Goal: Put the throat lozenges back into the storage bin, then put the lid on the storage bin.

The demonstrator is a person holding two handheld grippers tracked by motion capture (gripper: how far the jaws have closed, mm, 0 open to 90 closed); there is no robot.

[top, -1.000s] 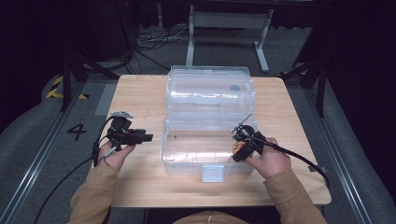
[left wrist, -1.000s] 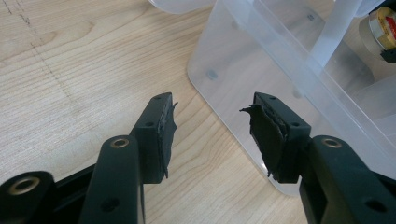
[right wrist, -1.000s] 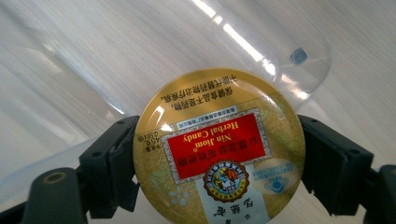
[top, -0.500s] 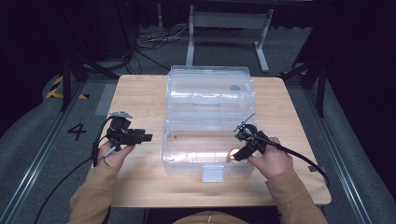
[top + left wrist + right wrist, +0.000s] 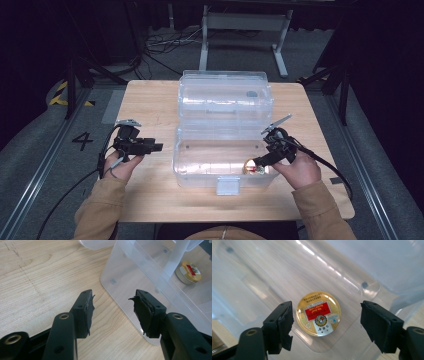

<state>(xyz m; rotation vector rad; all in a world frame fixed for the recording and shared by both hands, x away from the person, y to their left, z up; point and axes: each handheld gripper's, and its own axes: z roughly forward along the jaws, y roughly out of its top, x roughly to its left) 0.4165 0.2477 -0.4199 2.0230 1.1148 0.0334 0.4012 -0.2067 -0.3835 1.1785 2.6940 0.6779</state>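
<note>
- Right gripper view: right gripper (image 5: 325, 322) hangs open at centre frame, jaws just narrowing, above round gold tin (image 5: 318, 313) inside clear box (image 5: 257, 277);
- left gripper (image 5: 113, 311) open, empty.

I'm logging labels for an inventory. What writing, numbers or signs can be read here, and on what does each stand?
"4": black numeral on the grey floor, left of the wooden table.
Print on the red band of the round gold-lidded tin in the clear plastic box: too small and blurred to read.
</note>
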